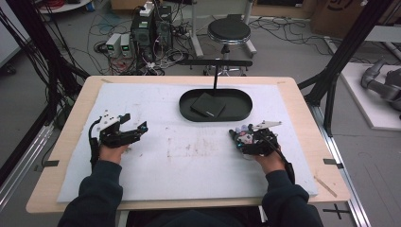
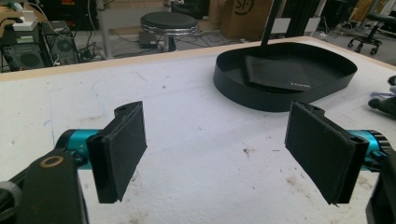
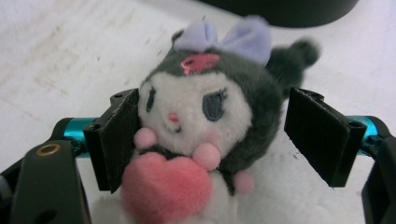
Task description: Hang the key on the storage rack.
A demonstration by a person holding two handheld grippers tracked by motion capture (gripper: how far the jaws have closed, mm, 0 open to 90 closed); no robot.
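While left gripper (image 2: 215, 149) jaws spread | right gripper (image 3: 210, 140) jaws spread around fuzzy plush toy (image 3: 205, 121) | oval black tray (image 1: 187, 106)

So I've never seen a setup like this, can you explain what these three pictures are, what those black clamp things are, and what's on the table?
A person sits at a table covered by a white mat, holding a hand-operated clamp tool in each hand. The top picture looks down from above: the left gripper and right gripper rest on the mat. The other two pictures come from small cameras riding on each tool, looking out between its two black jaws. At the far side sits a black oval tray with a flat black pouch in it. The left gripper is open around nothing. The right gripper's jaws stand open around a small plush toy with a purple bow and pink heart; one pad touches it, the other stands clear, so it is not clamped.
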